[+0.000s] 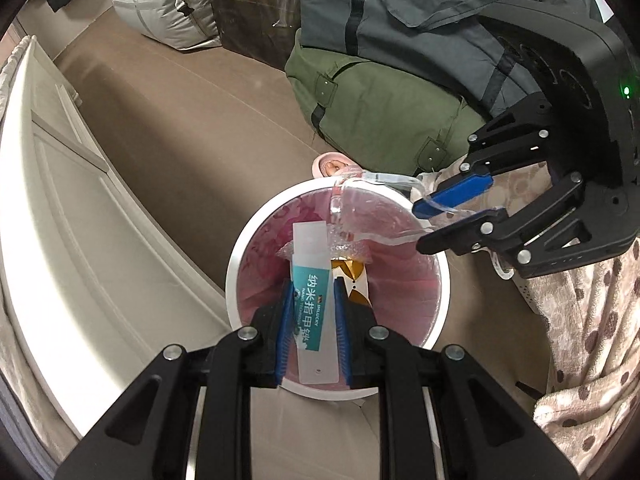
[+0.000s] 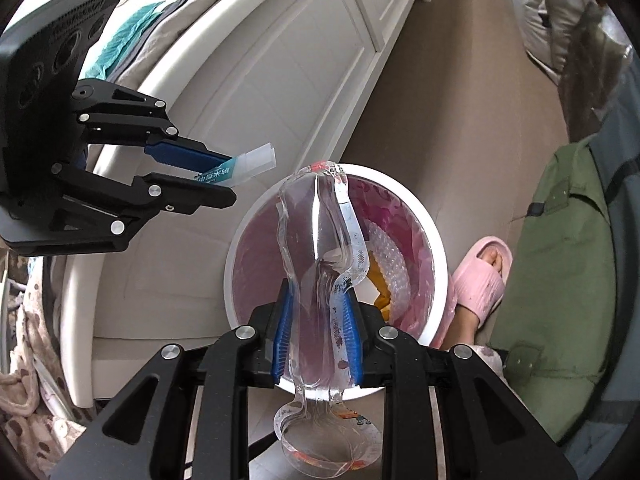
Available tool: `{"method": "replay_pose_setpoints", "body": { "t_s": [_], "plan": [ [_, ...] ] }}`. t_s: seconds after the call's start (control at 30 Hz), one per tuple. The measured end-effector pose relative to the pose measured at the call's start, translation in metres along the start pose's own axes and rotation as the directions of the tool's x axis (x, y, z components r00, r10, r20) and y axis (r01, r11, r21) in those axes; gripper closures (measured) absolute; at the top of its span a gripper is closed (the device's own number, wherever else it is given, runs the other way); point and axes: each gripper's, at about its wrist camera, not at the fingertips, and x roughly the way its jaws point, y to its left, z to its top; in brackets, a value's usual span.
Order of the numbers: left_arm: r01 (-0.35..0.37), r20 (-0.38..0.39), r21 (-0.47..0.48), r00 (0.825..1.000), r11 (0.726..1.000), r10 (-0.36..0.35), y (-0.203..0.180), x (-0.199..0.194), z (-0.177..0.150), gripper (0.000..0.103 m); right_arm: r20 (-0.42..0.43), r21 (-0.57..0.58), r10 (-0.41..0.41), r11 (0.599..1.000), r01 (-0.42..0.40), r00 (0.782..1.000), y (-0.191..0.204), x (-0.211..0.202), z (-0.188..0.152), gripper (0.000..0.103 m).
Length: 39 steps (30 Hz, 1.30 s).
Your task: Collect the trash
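Note:
A round white trash bin (image 1: 236,256) with a pink liner stands on the brown floor; it also shows in the right wrist view (image 2: 438,256). My left gripper (image 1: 314,286) is shut on a white and teal nail file package (image 1: 310,276) and holds it over the bin's opening. It appears in the right wrist view (image 2: 234,178) left of the bin, with the package (image 2: 248,166). My right gripper (image 2: 318,284) is shut on a clear plastic blister pack (image 2: 316,240) above the bin. In the left wrist view the right gripper (image 1: 418,226) holds that pack (image 1: 360,204) over the far rim.
Bubble wrap and a yellow wrapper (image 2: 384,268) lie in the bin. A white cabinet (image 1: 60,208) runs along the left. Green and grey bags (image 1: 380,120) sit behind the bin. A foot in a pink slipper (image 2: 482,280) stands beside it. A spotted robe (image 1: 588,320) hangs right.

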Motion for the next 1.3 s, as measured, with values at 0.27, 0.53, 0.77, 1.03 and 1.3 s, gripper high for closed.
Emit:
{"method": "replay_pose_setpoints", "body": {
  "t_s": [0.27,0.53,0.77,1.03,1.3],
  "plan": [
    [0.010,-0.017,0.022,1.000,1.000,-0.010,0.000,0.011,0.003,0.084,-0.030,-0.198,-0.072,0.978,0.065,0.997,0.018,0.018,-0.002,0.076],
    [-0.003,0.002,0.124,1.000,0.992,0.003,-0.012,0.012,0.007,0.028,0.041,-0.373,-0.085,0.923,0.094,0.996,0.038,0.012,-0.011,0.045],
    [-0.013,-0.001,0.181,1.000,0.983,0.014,-0.020,0.011,0.005,0.010,0.121,-0.377,-0.116,0.914,0.154,0.986,0.038,-0.021,-0.014,0.014],
    [-0.057,0.016,0.192,0.998,0.980,0.055,-0.032,-0.008,-0.007,0.007,0.165,-0.388,-0.195,0.888,0.245,0.967,0.046,-0.054,-0.015,0.011],
    [-0.144,0.081,0.212,0.988,0.967,0.130,-0.060,-0.055,-0.024,0.007,0.226,-0.401,-0.247,0.858,0.321,0.942,0.070,-0.095,-0.030,0.010]
  ]
}}
